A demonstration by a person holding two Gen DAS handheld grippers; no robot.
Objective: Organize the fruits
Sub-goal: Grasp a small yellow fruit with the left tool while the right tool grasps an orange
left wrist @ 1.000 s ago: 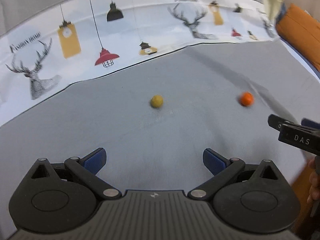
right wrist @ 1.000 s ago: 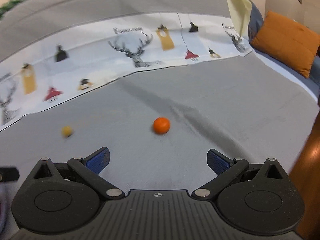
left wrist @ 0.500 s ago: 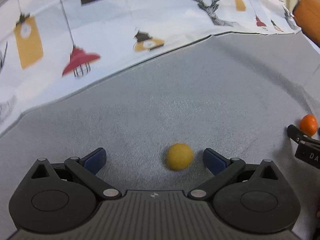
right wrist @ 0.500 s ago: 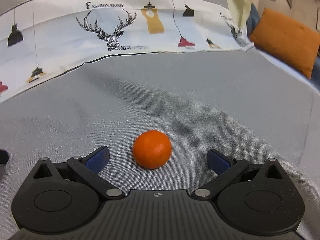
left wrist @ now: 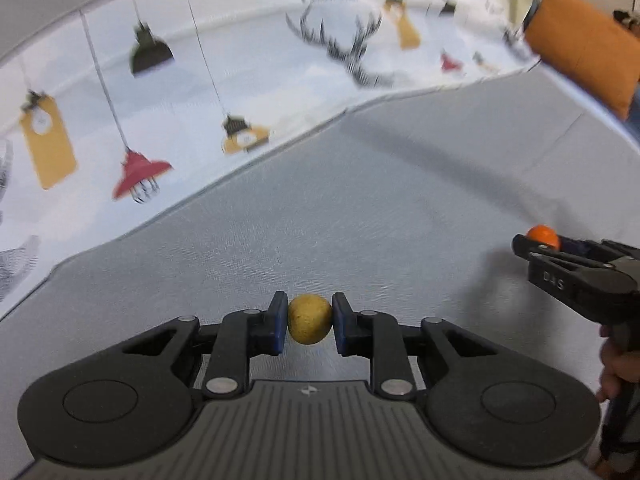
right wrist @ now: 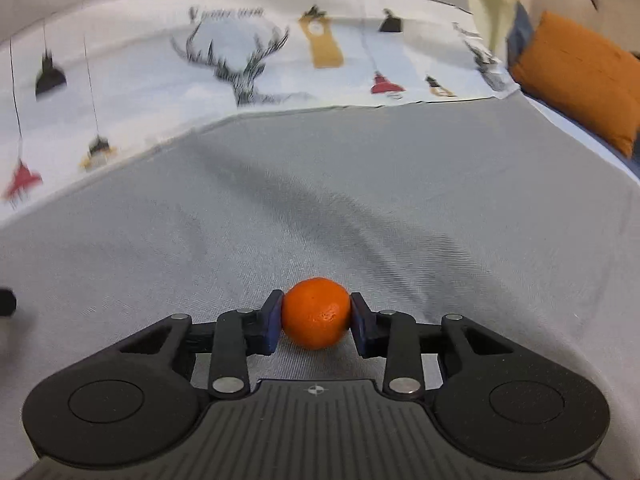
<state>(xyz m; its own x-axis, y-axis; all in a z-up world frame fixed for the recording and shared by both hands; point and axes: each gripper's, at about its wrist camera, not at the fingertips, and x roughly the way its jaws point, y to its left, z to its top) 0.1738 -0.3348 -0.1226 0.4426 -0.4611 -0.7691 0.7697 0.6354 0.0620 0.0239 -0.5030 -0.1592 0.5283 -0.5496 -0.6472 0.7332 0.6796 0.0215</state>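
Grey cloth (left wrist: 360,208) covers the surface, with a white printed sheet (left wrist: 240,80) along its far edge. Left gripper (left wrist: 310,325) is clenched on a yellow fruit (left wrist: 310,325). Right gripper (right wrist: 316,314) is clenched on an orange (right wrist: 316,314), toward the cloth's right side.

Printed cloth (left wrist: 248,80) is motion-blurred in both views: deer (right wrist: 236,64) and lamp motifs smear, and the lettering above the antlers is unreadable. Right gripper (left wrist: 538,246) is cut off by the left view's right edge, its far finger is hidden behind the orange fruit (left wrist: 543,236), only the top of that fruit shows, and the hand (left wrist: 618,368) under it is cropped too. In the right view, the dark tip (right wrist: 7,302) at the left edge is too cropped to identify, and the orange cushion (right wrist: 580,76) runs out of frame.
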